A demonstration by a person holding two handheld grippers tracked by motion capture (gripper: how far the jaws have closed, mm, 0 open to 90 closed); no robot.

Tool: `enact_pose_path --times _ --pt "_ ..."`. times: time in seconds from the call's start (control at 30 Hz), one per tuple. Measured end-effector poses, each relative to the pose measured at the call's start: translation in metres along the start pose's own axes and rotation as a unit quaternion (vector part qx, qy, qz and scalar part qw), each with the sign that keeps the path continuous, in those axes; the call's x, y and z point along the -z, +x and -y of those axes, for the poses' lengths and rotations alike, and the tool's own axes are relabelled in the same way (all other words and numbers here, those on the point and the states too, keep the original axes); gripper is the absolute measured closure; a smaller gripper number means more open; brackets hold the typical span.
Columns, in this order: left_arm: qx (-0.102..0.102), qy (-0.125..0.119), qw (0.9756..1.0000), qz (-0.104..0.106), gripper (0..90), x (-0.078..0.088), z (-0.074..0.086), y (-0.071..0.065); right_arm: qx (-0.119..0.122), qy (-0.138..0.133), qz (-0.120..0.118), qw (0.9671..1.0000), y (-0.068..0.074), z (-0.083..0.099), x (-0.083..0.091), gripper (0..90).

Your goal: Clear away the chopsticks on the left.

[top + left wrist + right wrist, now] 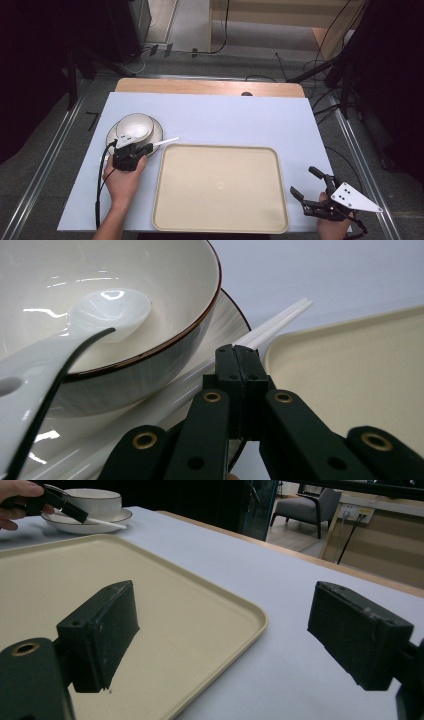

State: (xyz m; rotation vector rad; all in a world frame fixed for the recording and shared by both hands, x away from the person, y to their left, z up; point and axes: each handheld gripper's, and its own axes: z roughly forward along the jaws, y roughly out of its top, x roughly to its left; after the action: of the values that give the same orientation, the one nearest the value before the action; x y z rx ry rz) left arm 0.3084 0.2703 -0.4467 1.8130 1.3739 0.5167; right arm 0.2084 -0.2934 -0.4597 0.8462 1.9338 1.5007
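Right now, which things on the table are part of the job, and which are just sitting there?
In the job: left gripper, shut on the white chopsticks; bowl, plate, spoon.
Idle: beige tray; right gripper, open, beside it.

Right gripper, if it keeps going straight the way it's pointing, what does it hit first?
Probably the beige tray: the open right gripper points across its near corner, and the bowl stands well beyond. Depth is unclear.

A wooden table (210, 87) is covered by a pale blue sheet (240, 120). A beige tray (220, 187) and a plate (159, 134) are laid right on it, pretty close together.
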Motion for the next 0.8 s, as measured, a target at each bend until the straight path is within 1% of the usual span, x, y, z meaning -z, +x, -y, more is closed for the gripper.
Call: enact_pose_path --times 0.17,0.33,0.4,0.67,0.8 --pt "0.003 -0.004 1.0000 -0.006 90.0 -0.0019 -0.0007 -0.0006 -0.001 0.002 0.000 1.0000 0.0001 0.0004 0.0000 13.0" --pt "0.003 -0.010 0.9997 -0.021 90.0 -0.0038 -0.0027 -0.0026 -0.002 0.002 0.000 1.0000 -0.0005 0.0011 -0.0004 13.0" --pt "0.003 -0.011 0.9997 -0.022 90.0 -0.0041 -0.0031 -0.0029 -0.002 0.003 0.000 1.0000 -0.0007 0.0012 -0.0005 13.0" --pt "-0.001 -0.014 0.9993 -0.034 90.0 -0.0075 -0.0028 -0.0068 -0.003 0.004 -0.001 1.0000 -0.0014 0.0018 -0.0004 13.0" --pt "-0.002 -0.016 0.9992 -0.037 90.0 -0.0082 -0.0028 -0.0063 -0.003 0.004 0.000 1.0000 -0.0016 0.0021 -0.0005 13.0"
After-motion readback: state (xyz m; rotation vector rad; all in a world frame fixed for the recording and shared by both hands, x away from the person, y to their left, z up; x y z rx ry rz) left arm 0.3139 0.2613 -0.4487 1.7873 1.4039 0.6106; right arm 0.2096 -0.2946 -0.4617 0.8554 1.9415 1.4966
